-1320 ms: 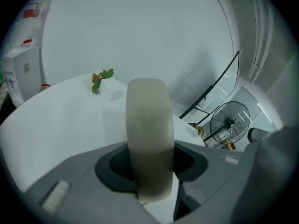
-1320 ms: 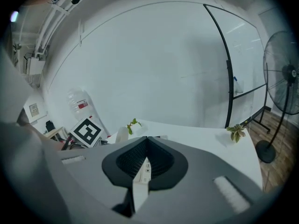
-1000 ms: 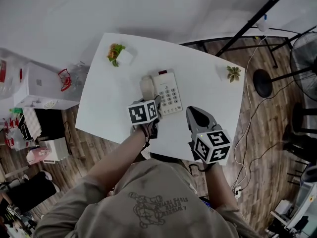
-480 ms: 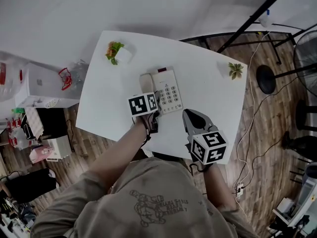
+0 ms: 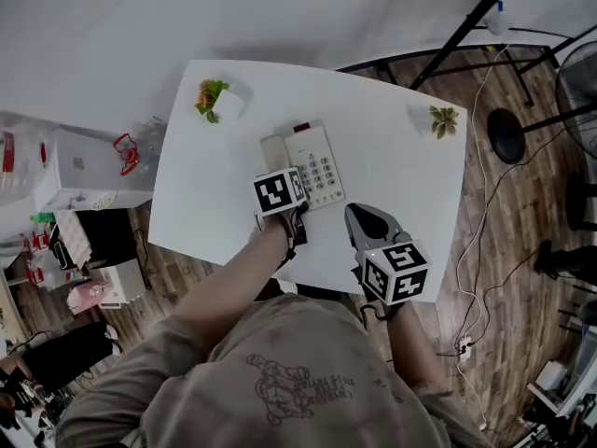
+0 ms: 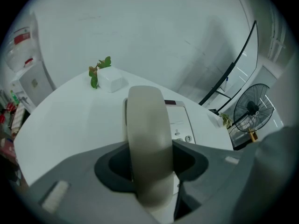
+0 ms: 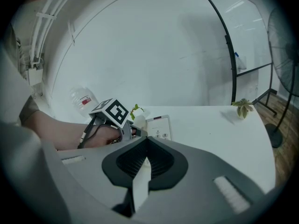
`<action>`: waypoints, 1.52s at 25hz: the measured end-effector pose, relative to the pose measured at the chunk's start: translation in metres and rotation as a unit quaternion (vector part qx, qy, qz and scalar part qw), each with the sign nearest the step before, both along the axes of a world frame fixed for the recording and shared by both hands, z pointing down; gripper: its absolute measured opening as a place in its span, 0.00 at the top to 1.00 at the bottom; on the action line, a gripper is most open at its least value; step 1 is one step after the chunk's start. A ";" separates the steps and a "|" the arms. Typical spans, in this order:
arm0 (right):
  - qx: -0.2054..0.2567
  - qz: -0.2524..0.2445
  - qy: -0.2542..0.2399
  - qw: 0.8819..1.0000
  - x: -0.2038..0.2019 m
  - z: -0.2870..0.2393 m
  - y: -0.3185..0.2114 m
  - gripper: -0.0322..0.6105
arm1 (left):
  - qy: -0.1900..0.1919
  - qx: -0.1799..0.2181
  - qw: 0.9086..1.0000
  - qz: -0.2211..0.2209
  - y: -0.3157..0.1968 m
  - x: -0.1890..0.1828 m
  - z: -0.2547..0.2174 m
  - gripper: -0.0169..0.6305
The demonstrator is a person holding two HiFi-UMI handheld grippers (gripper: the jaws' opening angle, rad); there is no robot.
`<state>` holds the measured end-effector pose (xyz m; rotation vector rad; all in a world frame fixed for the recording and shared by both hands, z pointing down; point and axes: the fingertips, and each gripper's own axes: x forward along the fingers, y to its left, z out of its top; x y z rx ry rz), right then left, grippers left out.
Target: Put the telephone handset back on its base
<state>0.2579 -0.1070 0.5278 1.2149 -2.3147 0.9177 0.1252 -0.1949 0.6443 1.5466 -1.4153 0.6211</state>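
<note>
My left gripper (image 6: 150, 164) pinches the handset (image 6: 147, 125) over the base (image 6: 181, 119); seating it is the step, I judge; next, lower it flat, then let go; right gripper (image 7: 145, 158) pressed together, empty.

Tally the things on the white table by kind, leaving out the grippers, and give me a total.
Telephone base: 1
Handset: 1
Small plants: 2
Total: 4
</note>
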 end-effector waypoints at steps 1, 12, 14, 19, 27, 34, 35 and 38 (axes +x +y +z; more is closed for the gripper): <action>-0.002 0.000 0.001 1.000 0.001 0.001 0.001 0.91 | -0.006 0.000 1.000 0.002 0.001 0.000 0.000 0.65; 0.005 0.015 0.001 1.000 0.005 0.001 0.005 0.91 | -0.014 0.023 1.000 -0.016 0.002 -0.015 -0.004 0.62; 0.004 0.015 0.002 1.000 0.004 0.002 0.008 0.91 | -0.003 0.021 0.999 -0.030 0.003 -0.014 -0.004 0.62; -0.001 0.014 0.006 1.000 0.003 0.005 0.012 0.91 | 0.016 0.019 0.998 -0.059 -0.006 -0.015 -0.005 0.62; -0.009 0.011 0.012 1.000 0.006 0.010 0.018 0.91 | 0.008 0.025 0.998 -0.051 -0.012 -0.013 -0.005 0.61; 0.000 0.009 0.015 1.000 0.004 0.004 0.014 0.91 | 0.013 0.036 0.998 -0.041 -0.011 -0.021 -0.014 0.58; 0.002 0.009 0.016 1.000 0.004 0.003 0.013 0.91 | 0.016 0.038 0.998 -0.038 -0.010 -0.022 -0.016 0.58; 0.009 0.010 0.017 1.000 0.001 -0.003 0.009 0.91 | 0.025 0.043 0.998 -0.026 -0.005 -0.026 -0.023 0.56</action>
